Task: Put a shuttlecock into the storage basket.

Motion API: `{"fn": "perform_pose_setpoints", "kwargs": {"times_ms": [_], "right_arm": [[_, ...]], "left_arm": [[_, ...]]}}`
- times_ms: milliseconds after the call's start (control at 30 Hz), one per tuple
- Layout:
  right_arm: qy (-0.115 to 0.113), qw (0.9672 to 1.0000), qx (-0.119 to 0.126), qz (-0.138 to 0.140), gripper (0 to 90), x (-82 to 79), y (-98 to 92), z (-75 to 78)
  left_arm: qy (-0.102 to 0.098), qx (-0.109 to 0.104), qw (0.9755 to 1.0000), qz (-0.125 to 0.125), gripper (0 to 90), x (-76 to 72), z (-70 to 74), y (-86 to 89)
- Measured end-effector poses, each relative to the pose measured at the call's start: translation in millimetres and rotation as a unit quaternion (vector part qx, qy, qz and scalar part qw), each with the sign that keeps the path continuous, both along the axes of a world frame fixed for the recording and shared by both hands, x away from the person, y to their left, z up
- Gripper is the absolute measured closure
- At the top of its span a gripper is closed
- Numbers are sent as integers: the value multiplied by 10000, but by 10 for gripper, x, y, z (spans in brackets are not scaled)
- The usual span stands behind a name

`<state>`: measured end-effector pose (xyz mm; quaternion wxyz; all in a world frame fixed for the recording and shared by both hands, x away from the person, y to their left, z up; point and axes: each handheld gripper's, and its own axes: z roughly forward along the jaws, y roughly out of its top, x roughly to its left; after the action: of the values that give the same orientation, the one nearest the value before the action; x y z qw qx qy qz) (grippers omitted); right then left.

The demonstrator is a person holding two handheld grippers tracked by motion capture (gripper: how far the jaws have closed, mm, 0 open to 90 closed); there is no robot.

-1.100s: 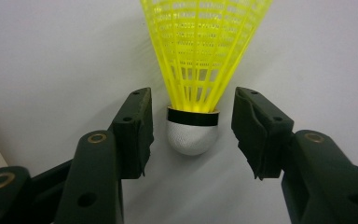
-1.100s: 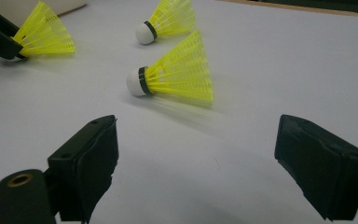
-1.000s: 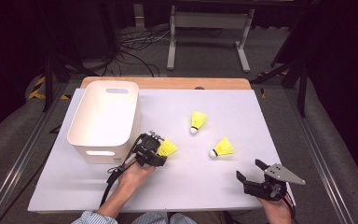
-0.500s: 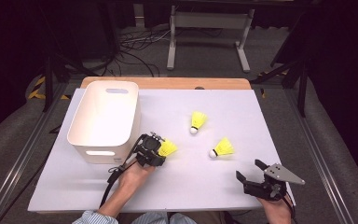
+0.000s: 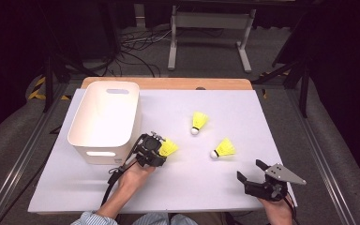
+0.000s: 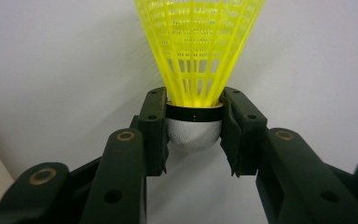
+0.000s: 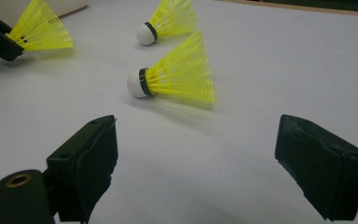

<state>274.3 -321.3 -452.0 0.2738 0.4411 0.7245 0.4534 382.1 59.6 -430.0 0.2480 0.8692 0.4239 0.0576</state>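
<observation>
Left gripper [image 6: 193, 135]: clamped on shuttlecock [image 6: 196, 60] cork (jaws just closing).
Right gripper [image 7: 196, 163]: wide open, empty.
Lift: straight up, clearing bin [image 5: 104, 117] rim.

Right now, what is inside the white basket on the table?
The white basket looks empty: its pale inner walls and floor show from above, with no shuttlecock in it. The corner below the near rim is hidden. All three shuttlecocks lie outside, one clamped by the left gripper.
</observation>
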Motion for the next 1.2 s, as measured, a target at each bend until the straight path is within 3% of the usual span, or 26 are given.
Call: {"fn": "perform_pose_setpoints", "kwargs": {"times_ms": [633, 1133, 1200], "right_arm": [[-109, 9999, -32, -20, 123, 42, 26, 4], [-118, 9999, 42, -40, 105, 32, 25, -2], [-110, 9999, 86, -57, 104, 30, 18, -1]], "left_arm": [[-218, -60, 9997, -20, 645, -39, 255, -8], [-339, -237, 9991, 61, 645, -91, 412, 65], [-296, -365, 9989, 74, 644, -99, 442, 82]]}}
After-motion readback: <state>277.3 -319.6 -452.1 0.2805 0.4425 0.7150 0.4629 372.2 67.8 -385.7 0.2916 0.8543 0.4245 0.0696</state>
